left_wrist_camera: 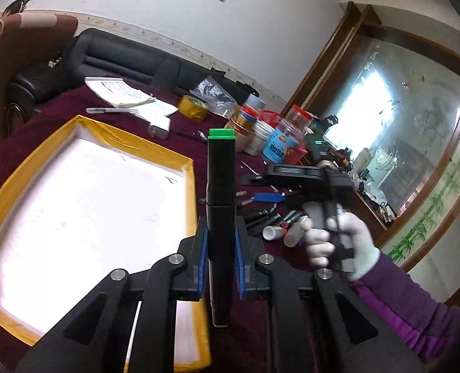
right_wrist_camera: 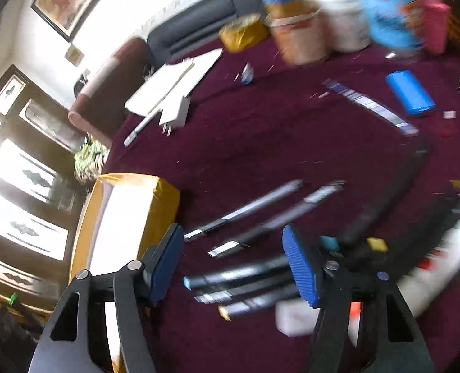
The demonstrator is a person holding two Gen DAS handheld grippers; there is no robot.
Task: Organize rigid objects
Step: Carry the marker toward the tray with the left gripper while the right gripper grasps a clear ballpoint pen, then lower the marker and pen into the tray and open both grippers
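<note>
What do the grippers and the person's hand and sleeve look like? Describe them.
Both grippers, left gripper and right gripper, have black linkage arms with silver pivot pins and ribbed blue pads. The right hand wears a white knit glove; the sleeve is purple. No cables or markings are visible.

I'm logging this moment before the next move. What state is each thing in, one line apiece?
Left claw: shut on the black marker with green cap.
Black marker with green cap: held, pointing away from the camera, above the table.
Right claw: open, empty, above the loose markers.
Yellow-taped white tray: open, nothing visible inside.
Loose markers on maroon cloth: lying flat, capped.
Clear jar with blue label: upright, red lid on.
</note>
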